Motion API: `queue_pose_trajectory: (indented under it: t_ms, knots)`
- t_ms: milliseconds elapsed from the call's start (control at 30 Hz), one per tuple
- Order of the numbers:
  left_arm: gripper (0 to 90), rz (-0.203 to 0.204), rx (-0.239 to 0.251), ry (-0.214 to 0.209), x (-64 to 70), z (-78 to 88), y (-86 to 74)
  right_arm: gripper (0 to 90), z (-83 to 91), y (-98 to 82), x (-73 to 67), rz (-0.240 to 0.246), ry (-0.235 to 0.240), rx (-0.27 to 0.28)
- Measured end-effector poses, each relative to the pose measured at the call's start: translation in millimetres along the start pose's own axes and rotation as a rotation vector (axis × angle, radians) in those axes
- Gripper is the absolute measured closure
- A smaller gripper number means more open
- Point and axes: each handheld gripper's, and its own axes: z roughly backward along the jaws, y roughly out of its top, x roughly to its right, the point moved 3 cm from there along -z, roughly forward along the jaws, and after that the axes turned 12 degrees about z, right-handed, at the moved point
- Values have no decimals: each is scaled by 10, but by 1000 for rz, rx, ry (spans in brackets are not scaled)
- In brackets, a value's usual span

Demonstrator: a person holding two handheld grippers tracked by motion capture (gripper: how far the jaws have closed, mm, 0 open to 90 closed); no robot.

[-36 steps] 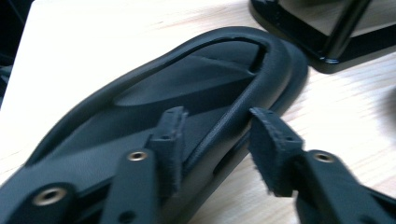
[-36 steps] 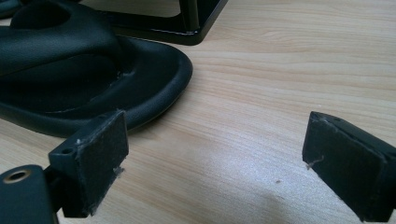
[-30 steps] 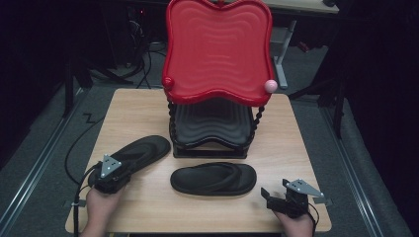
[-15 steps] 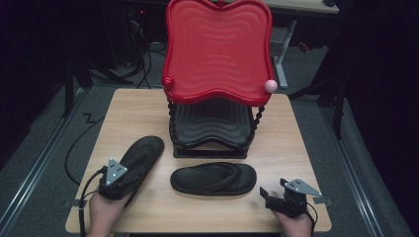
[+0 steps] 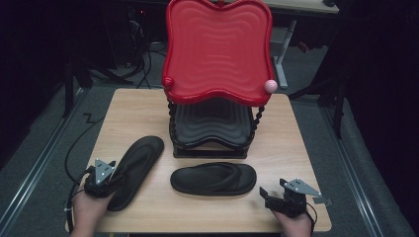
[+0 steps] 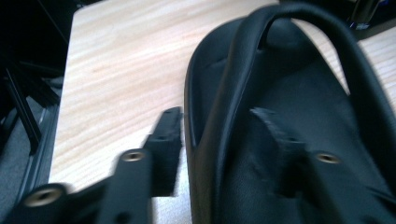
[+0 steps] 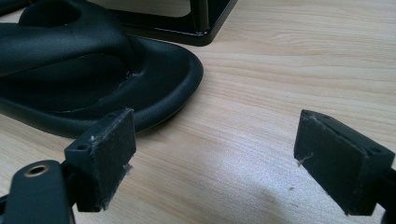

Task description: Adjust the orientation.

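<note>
Sandals, two black ones, lie on the worktop [image 5: 296, 123] in front of a two-tier rack. Nearest, at the front left, the left gripper [image 5: 114, 174] sits over the heel end of the left sandal [image 5: 136, 168], which lies slanted with its toe toward the rack; the hand [image 5: 88, 212] comes in from the bottom edge. In the left gripper view its fingers [image 6: 168, 140] straddle the sandal's rim, one outside over bare wood and the other over the footbed beside the strap [image 6: 243, 70]. They have just been opening and then easing in a little, and they stand apart with the rim between them; whether either pad touches the rubber cannot be told through the blur. At the front right, the right gripper [image 5: 269, 195] rests near the worktop's corner, its fingers [image 7: 112, 144] wide apart with nothing but wood between them. Just ahead of it lies the right sandal [image 5: 213, 178], flat and crosswise, its rounded end near one finger but apart from it. Beyond, the rack's black lower tray [image 5: 210, 123] stands just behind that sandal, and the red upper tray [image 5: 217, 49] rises above it on beaded posts, with a pink ball [image 5: 270, 86] at its right corner.
</note>
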Motion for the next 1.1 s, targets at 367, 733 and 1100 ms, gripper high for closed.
queue_pose_trajectory:
  t_ms: [367,733,1100]
  knots:
    - [710,103,-8,-74,122,108,-54,138,-15,-5,5,-2,1,-5]
    - [513,-5,13,-35,311,8,-5,142,-34,15,-22,8,13,-3]
    - [775,28,26,-38,334,6,-22,106,12,32,3,-5,-43,9]
